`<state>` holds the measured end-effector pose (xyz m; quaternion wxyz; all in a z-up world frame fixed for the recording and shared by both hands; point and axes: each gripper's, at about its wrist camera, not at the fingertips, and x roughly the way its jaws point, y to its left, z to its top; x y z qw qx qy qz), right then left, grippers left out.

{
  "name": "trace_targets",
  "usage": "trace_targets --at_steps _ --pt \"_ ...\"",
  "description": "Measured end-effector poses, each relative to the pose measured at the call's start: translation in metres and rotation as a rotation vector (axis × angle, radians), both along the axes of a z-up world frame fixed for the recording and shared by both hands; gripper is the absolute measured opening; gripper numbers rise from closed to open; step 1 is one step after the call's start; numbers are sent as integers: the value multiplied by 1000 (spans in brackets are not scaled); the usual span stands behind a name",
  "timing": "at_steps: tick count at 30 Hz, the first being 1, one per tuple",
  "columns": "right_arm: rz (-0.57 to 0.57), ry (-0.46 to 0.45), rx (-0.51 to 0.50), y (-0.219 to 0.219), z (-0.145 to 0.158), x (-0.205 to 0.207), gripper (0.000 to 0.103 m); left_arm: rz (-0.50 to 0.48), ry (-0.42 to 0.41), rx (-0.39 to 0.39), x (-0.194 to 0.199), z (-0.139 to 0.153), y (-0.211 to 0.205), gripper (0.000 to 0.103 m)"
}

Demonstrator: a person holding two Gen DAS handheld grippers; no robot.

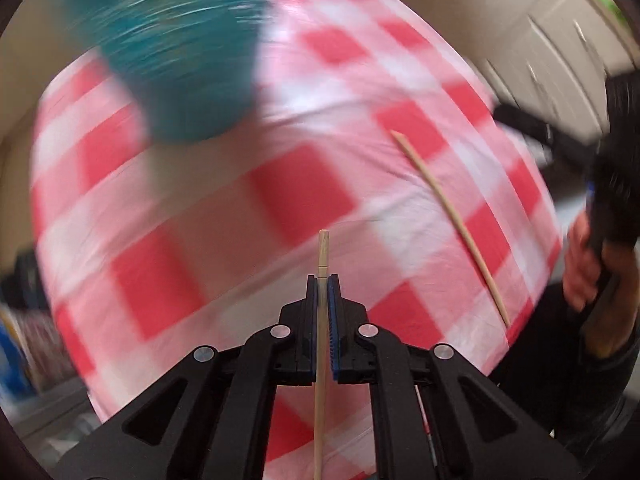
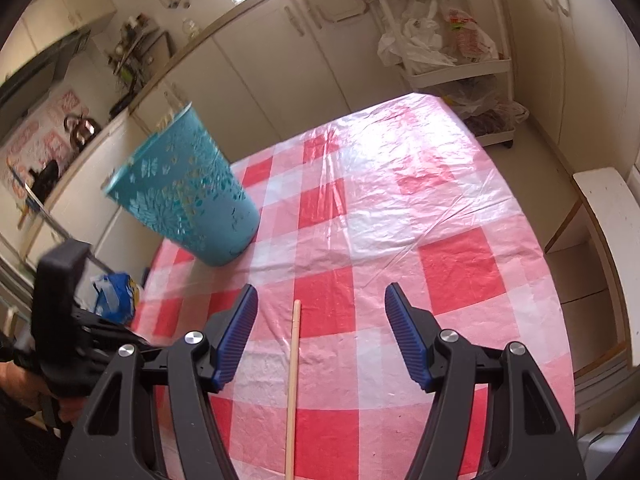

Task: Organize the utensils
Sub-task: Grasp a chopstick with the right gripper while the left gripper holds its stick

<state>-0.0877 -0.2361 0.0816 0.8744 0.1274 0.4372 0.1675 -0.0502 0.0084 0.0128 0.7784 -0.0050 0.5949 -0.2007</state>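
Your left gripper [image 1: 322, 280] has its fingers [image 1: 333, 304] pressed together on a wooden chopstick [image 1: 323, 252], gripped near its blunt upper end so that a short stub stands beyond the tips and the long shaft trails back under the mechanism. Your right gripper [image 2: 321, 300] hovers with its fingers [image 2: 404, 330] spread wide and nothing held; a second chopstick [image 2: 294, 360] lies flat on the tabletop [image 2: 460, 268] in the gap below them, touched by neither.

Judge both sticks as light, stiff and slender: pale, unfinished wood, tapering from a squared butt to a fine point. They will likely roll or pivot under a loose pinch, so take the second one near its thicker end, square across the ribbed blue pads.

The glossy, wrinkled plastic cloth, checked red and white, probably offers little friction, so the stick may skid when nudged. The teal utensil holder [image 2: 188, 188] is a tall, tapered plastic cup with pierced floral cut-outs, standing toward the table's far left; it looks light enough to tip.
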Motion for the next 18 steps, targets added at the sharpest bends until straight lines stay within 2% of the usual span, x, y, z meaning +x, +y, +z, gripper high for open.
trace_targets --at_steps 3,6,8,9,10,11,12,14,18 --pt "58 -3 -87 20 -3 -2 64 66 -62 5 -17 0 18 5" --pt "132 -10 -177 43 -8 -8 64 70 -96 -2 -25 -2 19 5" --pt "172 -17 -216 53 -10 -13 64 64 -114 5 -35 -2 15 9" --pt "177 -19 -222 56 -11 -14 60 62 -133 4 -38 -4 14 10" --pt "176 -16 -222 57 -14 -15 52 58 -150 22 -40 -7 8 17" --pt "174 -7 -223 57 -16 -16 48 52 -147 21 -43 -5 7 25" --pt "174 5 -226 57 -20 -16 44 53 -157 0 -45 -7 9 26" --pt "169 17 -244 58 -26 -16 42 41 -173 3 -44 -7 7 26" --pt "199 29 -345 73 -37 -18 40 31 -188 -9 -45 -7 10 27"
